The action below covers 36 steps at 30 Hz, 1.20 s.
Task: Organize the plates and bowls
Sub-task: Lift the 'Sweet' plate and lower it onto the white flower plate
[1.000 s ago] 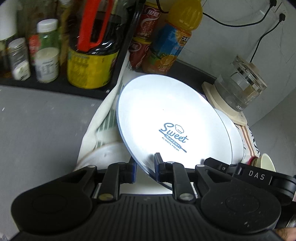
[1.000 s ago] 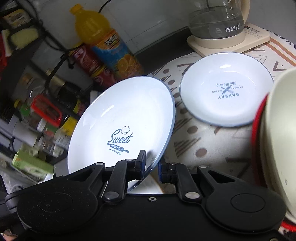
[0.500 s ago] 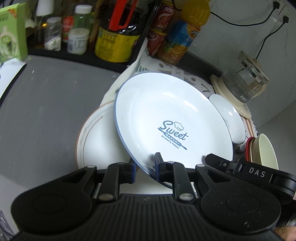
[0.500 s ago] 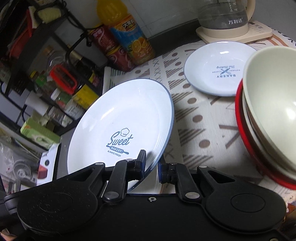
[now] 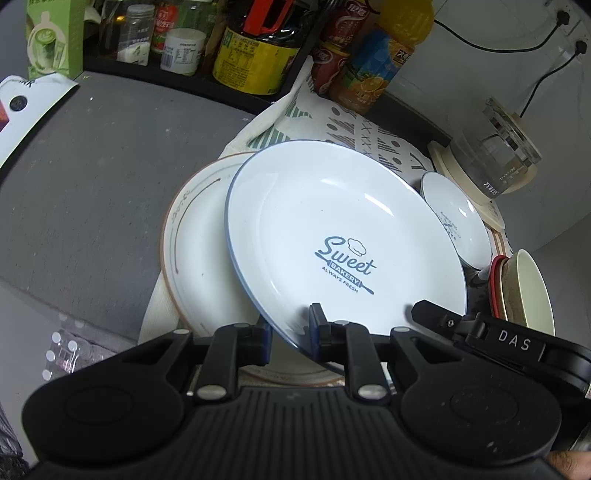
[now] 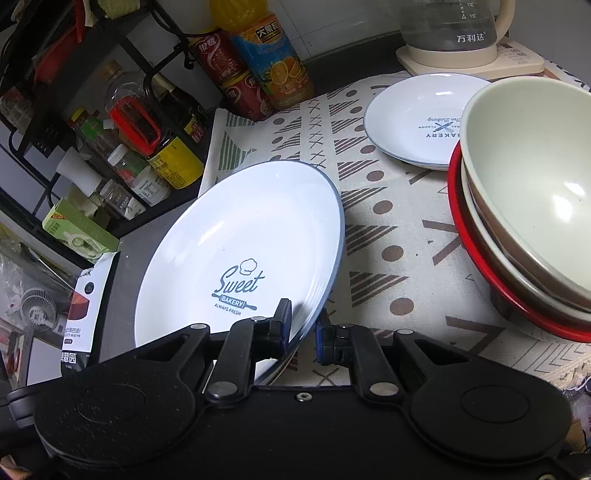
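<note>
A large white plate with a blue rim and "Sweet Bakery" print hangs tilted above the table, held by both grippers on its near rim. My left gripper is shut on that rim, and my right gripper is shut on it further round. Under the held plate lies a bigger white plate with a brown rim, partly hidden. A small white plate rests on the patterned cloth. Several nested bowls, cream on top and red at the bottom, stand at the right.
A glass kettle on its cream base stands behind the small plate. An orange drink bottle and red cans stand at the back. A black rack of jars and bottles lines the left side of the grey counter.
Both grippers have carried the Sweet Bakery plate back and to the side; the brown-rimmed plate has come into view beneath it, and the stacked bowls now loom close in the right wrist view.
</note>
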Tool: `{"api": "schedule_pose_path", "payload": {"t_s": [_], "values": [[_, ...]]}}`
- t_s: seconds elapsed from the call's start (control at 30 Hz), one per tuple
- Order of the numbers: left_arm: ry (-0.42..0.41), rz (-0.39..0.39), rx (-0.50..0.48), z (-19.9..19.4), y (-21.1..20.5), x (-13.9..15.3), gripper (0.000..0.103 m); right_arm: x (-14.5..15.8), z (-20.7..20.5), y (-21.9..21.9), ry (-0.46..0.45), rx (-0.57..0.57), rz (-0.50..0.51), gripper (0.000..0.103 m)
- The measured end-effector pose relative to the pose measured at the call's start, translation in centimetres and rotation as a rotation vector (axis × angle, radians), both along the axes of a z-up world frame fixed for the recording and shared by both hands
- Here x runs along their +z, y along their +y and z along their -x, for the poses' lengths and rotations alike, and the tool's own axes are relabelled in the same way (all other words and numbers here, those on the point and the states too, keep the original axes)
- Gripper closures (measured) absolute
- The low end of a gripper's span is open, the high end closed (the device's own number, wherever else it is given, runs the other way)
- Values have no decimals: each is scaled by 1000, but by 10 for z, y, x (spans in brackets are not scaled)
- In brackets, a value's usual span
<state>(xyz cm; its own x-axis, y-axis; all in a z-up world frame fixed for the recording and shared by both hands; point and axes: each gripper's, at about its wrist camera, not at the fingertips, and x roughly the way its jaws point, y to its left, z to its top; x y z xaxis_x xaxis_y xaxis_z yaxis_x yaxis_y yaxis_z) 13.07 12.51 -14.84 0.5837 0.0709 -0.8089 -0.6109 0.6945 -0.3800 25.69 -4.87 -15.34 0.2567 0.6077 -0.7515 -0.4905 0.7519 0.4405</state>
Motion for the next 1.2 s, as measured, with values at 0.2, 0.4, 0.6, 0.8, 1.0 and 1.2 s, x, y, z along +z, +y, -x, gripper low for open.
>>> {"api": "schedule_pose_path", "payload": {"t_s": [0.2, 0.4, 0.6, 0.8, 1.0, 1.2], "values": [[24, 39, 8, 7, 3, -6, 84, -2, 5, 3, 2, 12, 11, 91], [38, 71, 9, 8, 7, -11, 82, -5, 3, 6, 25, -8, 17, 91], [63, 111, -4, 1, 14, -11, 77, -7, 0, 9, 45, -31, 14, 91], [117, 156, -52, -7, 20, -7, 68, -7, -5, 13, 54, -48, 11, 91], [153, 152, -85, -4, 28, 2, 68, -10, -10, 17, 56, -58, 21, 93], [174, 101, -84, 5, 42, 6, 68, -11, -16, 20, 45, -71, 34, 96]]}}
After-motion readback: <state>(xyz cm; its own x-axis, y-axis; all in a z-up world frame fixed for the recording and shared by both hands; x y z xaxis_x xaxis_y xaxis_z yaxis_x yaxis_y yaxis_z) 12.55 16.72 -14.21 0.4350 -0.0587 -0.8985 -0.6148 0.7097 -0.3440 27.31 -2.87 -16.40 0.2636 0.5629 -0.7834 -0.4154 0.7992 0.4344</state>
